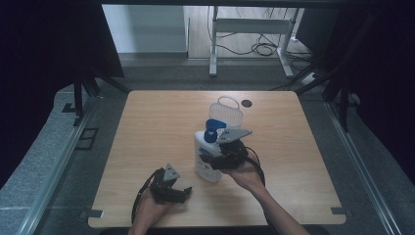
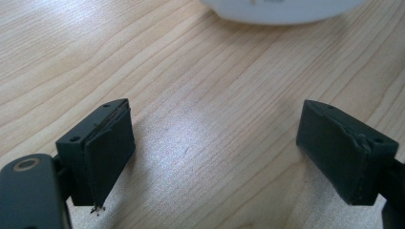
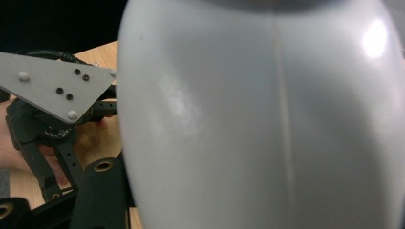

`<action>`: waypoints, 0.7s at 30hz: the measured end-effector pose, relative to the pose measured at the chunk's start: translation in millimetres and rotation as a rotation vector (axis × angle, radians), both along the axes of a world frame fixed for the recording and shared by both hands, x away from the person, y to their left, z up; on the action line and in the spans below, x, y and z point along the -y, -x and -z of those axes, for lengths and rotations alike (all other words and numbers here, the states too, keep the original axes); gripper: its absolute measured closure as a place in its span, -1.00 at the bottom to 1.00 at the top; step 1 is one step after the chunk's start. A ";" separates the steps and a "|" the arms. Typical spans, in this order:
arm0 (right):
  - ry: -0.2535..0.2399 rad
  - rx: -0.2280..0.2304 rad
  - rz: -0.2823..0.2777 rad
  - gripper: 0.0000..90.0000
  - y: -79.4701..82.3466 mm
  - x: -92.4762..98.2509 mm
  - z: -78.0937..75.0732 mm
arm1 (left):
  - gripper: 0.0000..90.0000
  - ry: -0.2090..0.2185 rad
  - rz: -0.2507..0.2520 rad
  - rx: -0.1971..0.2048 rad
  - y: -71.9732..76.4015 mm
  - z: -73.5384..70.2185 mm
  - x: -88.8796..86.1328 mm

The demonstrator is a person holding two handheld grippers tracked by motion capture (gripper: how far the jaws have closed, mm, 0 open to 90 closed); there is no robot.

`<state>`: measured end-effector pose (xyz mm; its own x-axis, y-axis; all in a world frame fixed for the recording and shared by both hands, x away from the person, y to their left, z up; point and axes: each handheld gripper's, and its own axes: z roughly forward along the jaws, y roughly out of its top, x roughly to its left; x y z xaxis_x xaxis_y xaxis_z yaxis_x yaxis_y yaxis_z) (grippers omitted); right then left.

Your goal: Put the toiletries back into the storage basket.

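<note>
White pump bottle [image 3: 267, 119] stands upright, clamped by the right gripper [image 1: 215, 159]; left gripper [image 1: 178, 192], jaws spread and empty, rests just beside its base.

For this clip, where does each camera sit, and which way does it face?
High view: above the person's side, facing forward and down on the wooden table; forearms and both hand-held grippers show.
Left gripper view: on the left hand-held gripper, facing the tabletop; open black jaws show.
Right gripper view: on the right hand-held gripper, facing the white plastic pump bottle.
All views share that bottle.
</note>
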<state>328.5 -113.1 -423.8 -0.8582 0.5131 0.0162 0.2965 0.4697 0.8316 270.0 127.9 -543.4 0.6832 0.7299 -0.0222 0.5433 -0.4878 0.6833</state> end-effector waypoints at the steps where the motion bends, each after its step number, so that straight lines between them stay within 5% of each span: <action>1: 0.000 0.000 -0.001 -0.17 -1.0 0.6 -1.5 | -0.73 0.000 0.000 0.000 0.0 0.0 0.0; 21: 0.001 0.005 0.000 -0.17 -18.3 9.7 -24.4 | -0.73 -0.003 0.004 0.003 -0.5 -0.1 -0.1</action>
